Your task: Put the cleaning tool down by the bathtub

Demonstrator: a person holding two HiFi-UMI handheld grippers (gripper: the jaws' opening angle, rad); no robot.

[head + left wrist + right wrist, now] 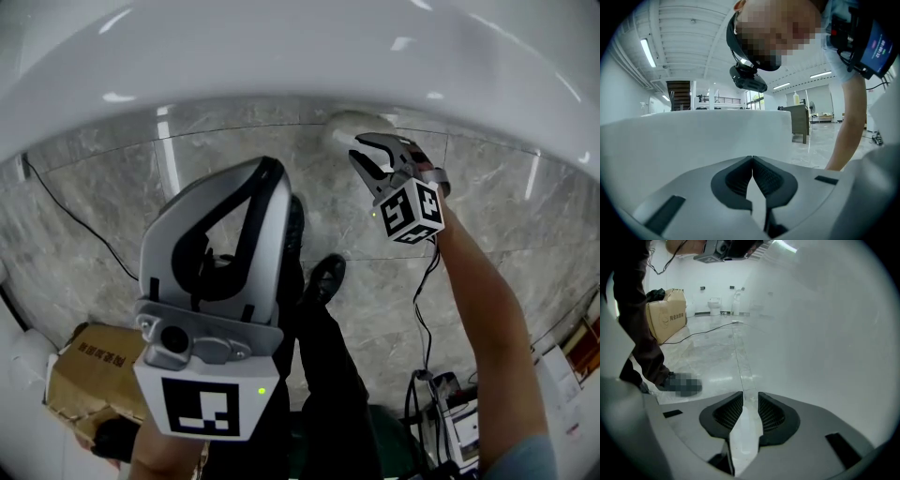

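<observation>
The white bathtub [281, 56] fills the top of the head view, and its wall [825, 333] takes up the right side of the right gripper view. A white rounded thing, apparently the cleaning tool [349, 124], lies on the grey marble floor at the tub's foot. My right gripper [364, 153] hangs just in front of it, open, and only pale floor shows in the gap between the jaws [750, 397]. My left gripper [272, 173] is held low at the left, pointing at the tub wall [693, 136]. It [752, 159] is shut, tips touching, with nothing in it.
A cardboard box [89, 375] stands on the floor at the lower left and shows again in the right gripper view [668, 315]. A black cable [75, 220] runs over the tiles. The person's legs and shoes [323, 281] stand mid-floor. Wired equipment [450, 412] sits lower right.
</observation>
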